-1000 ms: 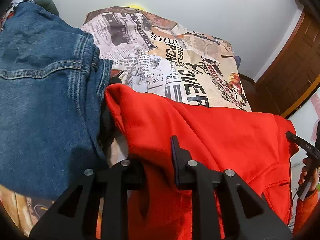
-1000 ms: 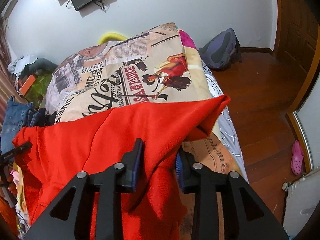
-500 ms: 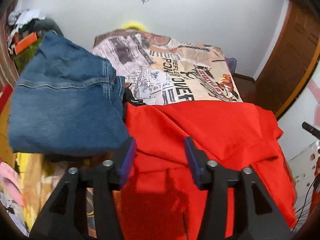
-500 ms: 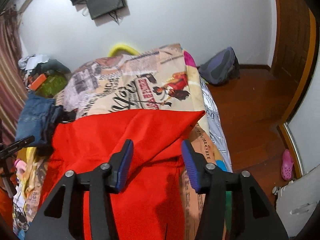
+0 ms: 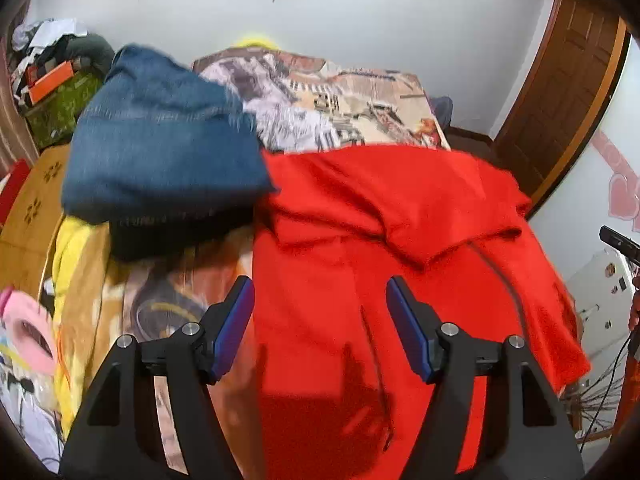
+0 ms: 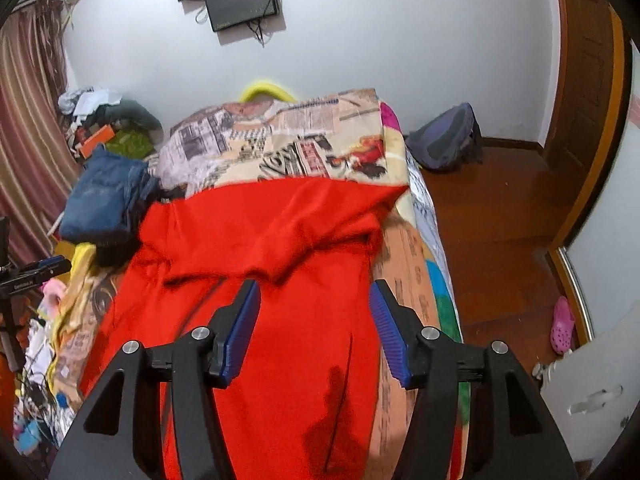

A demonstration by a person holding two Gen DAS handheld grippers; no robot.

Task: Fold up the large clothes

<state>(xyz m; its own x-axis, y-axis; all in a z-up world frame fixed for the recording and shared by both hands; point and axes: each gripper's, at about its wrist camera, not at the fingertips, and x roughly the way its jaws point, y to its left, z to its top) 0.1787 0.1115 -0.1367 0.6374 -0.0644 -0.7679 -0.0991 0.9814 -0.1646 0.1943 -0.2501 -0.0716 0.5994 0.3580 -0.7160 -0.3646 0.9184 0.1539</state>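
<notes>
A large red garment (image 5: 380, 240) lies spread on the bed, its far part folded back over itself; it also shows in the right wrist view (image 6: 280, 260). My left gripper (image 5: 320, 292) is open and empty, held above the garment's near left part. My right gripper (image 6: 314, 296) is open and empty, held above the garment's near right part. Neither gripper touches the cloth.
A folded pile of blue jeans (image 5: 160, 148) lies on the bed left of the red garment, also in the right wrist view (image 6: 104, 196). The bed's printed cover (image 6: 288, 140) stretches to the far wall. A backpack (image 6: 444, 136) sits on the wooden floor at right.
Both grippers have let go of the red garment, opened wide and pulled back and up. The garment's far part now lies folded on the bed.
</notes>
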